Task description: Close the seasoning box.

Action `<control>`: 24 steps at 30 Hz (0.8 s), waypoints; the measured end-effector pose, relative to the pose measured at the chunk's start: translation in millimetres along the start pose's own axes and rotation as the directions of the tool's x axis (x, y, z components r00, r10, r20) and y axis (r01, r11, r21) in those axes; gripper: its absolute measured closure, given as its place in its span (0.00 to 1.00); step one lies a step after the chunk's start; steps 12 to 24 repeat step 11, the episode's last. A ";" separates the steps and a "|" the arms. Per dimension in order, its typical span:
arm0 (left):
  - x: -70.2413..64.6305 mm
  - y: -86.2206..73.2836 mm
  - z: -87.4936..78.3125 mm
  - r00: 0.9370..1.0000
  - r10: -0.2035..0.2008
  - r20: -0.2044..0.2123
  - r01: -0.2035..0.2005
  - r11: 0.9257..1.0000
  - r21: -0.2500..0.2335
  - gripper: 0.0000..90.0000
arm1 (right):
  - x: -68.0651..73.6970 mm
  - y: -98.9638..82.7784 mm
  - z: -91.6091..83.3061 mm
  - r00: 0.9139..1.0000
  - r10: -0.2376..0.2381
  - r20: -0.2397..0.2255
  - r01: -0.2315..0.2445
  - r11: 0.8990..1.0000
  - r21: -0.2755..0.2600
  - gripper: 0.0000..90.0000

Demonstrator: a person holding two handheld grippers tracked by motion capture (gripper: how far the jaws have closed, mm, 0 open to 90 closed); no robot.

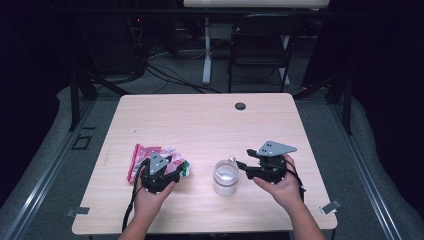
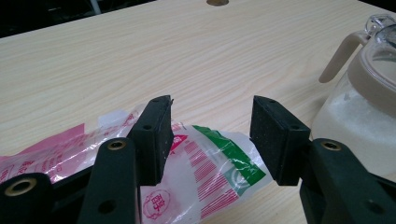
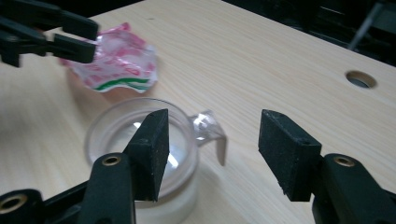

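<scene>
A crumpled clear plastic bag (image 1: 142, 156) printed in pink and green lies on the wooden table (image 1: 200, 120) at the front left. My left gripper (image 1: 175, 169) hovers over its right end, open. In the left gripper view the bag (image 2: 205, 158) lies low between the jaws, and the pads do not press it (image 2: 212, 105). A clear round jar (image 1: 226, 179) with white powder and a lid stands at the front middle. My right gripper (image 1: 243, 165) is open just right of it. In the right gripper view the jar (image 3: 140, 140) sits under the left jaw, its lid tab (image 3: 210, 130) in the gap (image 3: 212, 116).
A round cable hole (image 1: 240, 106) sits near the table's far edge. Behind the table stand a dark folding chair (image 1: 260, 45) and a white desk leg (image 1: 206, 55), with cables on the floor. The left gripper (image 3: 95, 39) shows at the top left of the right gripper view.
</scene>
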State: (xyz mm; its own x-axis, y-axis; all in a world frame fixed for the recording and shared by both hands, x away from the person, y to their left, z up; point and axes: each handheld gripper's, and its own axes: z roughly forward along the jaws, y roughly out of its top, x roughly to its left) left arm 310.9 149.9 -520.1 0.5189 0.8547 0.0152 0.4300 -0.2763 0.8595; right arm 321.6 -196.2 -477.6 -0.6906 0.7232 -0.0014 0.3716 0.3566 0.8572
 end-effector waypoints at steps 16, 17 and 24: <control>13.2 -0.7 -1.5 0.999 -0.039 -0.026 0.040 0.999 0.007 0.54 | -33.4 -21.6 4.1 0.973 0.165 0.159 -0.174 0.984 0.042 0.47; 13.2 -0.7 -1.5 0.999 -0.039 -0.026 0.040 0.999 0.007 0.54 | -33.4 -21.6 4.1 0.973 0.165 0.159 -0.174 0.984 0.042 0.47; 13.2 -0.7 -1.5 0.999 -0.039 -0.026 0.040 0.999 0.007 0.54 | -33.4 -21.6 4.1 0.973 0.165 0.159 -0.174 0.984 0.042 0.47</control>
